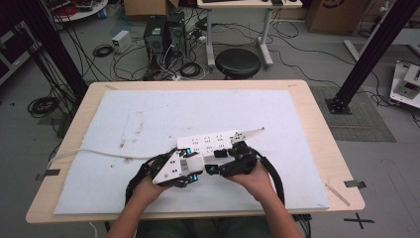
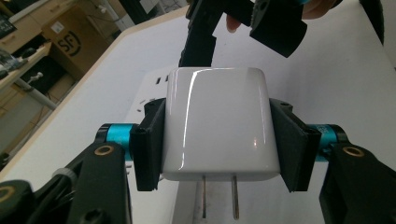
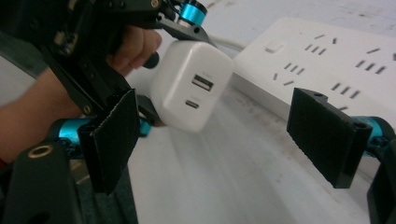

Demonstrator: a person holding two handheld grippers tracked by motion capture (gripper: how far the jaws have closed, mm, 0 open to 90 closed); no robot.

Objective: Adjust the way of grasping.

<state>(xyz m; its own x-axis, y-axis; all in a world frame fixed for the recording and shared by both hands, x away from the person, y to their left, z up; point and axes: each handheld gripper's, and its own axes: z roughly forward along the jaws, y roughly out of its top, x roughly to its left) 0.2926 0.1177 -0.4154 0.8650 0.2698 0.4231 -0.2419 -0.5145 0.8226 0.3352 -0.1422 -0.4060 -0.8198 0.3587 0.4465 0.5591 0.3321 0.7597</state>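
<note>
So here's where we're at: our left gripper (image 2: 219, 135) has both pads clamped on the sides of the white charger (image 2: 217, 123), holding it up just off the near edge of the power strip (image 1: 210, 142), prongs pointing toward us and not into any socket. Our right gripper (image 3: 224, 135) sits just right of the charger with its jaws spread wide, nothing in them. So the pickup looks done; what's left, we reckon, is turning the charger and pushing it into the strip.

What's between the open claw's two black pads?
Nothing is gripped there: between the right gripper pads the right gripper view shows bare mat, with the charger farther off.
</note>
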